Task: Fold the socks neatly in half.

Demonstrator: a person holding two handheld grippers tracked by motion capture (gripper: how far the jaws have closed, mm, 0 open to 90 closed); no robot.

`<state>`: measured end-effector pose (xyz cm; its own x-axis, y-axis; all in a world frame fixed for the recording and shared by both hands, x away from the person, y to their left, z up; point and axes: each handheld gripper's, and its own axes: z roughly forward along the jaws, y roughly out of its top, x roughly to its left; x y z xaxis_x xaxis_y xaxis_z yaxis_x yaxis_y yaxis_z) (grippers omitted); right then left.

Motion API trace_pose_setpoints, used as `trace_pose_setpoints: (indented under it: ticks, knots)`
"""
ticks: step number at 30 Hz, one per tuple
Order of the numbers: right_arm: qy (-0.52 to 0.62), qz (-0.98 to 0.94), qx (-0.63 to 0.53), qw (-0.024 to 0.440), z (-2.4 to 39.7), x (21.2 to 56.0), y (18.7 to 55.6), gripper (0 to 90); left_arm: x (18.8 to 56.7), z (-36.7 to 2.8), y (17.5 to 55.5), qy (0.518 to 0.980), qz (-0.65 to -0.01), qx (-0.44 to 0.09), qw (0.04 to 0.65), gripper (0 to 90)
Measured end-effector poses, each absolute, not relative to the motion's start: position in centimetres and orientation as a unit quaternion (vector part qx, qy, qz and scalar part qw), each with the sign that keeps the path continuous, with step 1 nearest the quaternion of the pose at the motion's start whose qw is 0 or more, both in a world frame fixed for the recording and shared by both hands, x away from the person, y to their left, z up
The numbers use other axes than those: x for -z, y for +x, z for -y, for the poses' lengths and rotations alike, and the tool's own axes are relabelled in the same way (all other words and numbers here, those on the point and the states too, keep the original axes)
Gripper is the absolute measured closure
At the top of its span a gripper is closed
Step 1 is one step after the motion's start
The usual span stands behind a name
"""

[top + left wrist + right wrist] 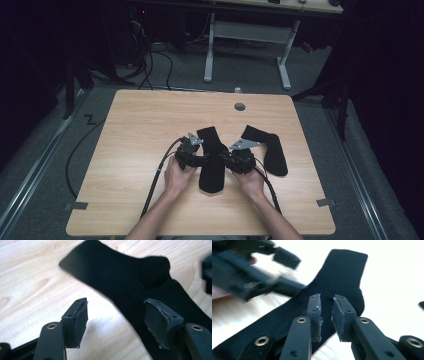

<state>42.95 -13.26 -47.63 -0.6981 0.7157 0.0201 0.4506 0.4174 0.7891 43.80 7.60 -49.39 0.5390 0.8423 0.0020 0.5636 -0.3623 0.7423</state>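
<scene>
Two black socks flat on the tabletop [140,125], pairing barely begun.

Near sock [212,160] lying between both hands, second sock [272,147] apart at the right (untouched). Left gripper [116,320] spread wide, one pad over the sock, nothing clamped. Right gripper [326,315] narrowed to a slim gap over the heel, no fabric seen pinched. Lifting and matching still ahead, judging by the layout.

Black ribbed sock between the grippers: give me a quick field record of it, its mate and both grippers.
held item: none visibly gripped
near sock: black ribbed sock, flat on light wooden table, between both grippers
second sock: black sock, farther right, apart
left gripper: open, one pad over sock
right gripper: narrow gap, above sock, grip unclear
</scene>
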Motion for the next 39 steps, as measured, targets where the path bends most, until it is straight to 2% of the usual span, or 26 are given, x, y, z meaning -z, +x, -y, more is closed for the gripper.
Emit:
trace_pose_setpoints:
  ticks: [6,17,24,27,32,39]
  knots:
    - [0.362,-0.829,-0.390,0.170,12.2,48.3,45.0,80.4,50.1,-7.6,43.3,0.809,-0.436,-0.190,0.346,33.5]
    - [0.380,-0.836,-0.361,0.161,11.7,50.0,47.1,79.9,50.2,-7.5,43.3,0.814,-0.425,-0.191,0.346,34.7]
    - [0.369,-0.838,-0.369,0.163,11.7,49.5,46.7,67.9,49.8,-7.9,43.1,0.807,-0.429,-0.190,0.359,34.4]
    - [0.364,-0.833,-0.382,0.167,12.1,48.8,46.3,63.8,49.2,-8.8,42.8,0.793,-0.437,-0.192,0.379,35.7]
    - [0.372,-0.823,-0.399,0.161,13.5,48.0,45.6,57.5,49.0,-11.4,42.1,0.781,-0.456,-0.202,0.377,35.7]
    - [0.384,-0.806,-0.408,0.189,16.4,47.2,44.6,56.5,49.7,-15.9,41.6,0.765,-0.493,-0.217,0.353,35.5]
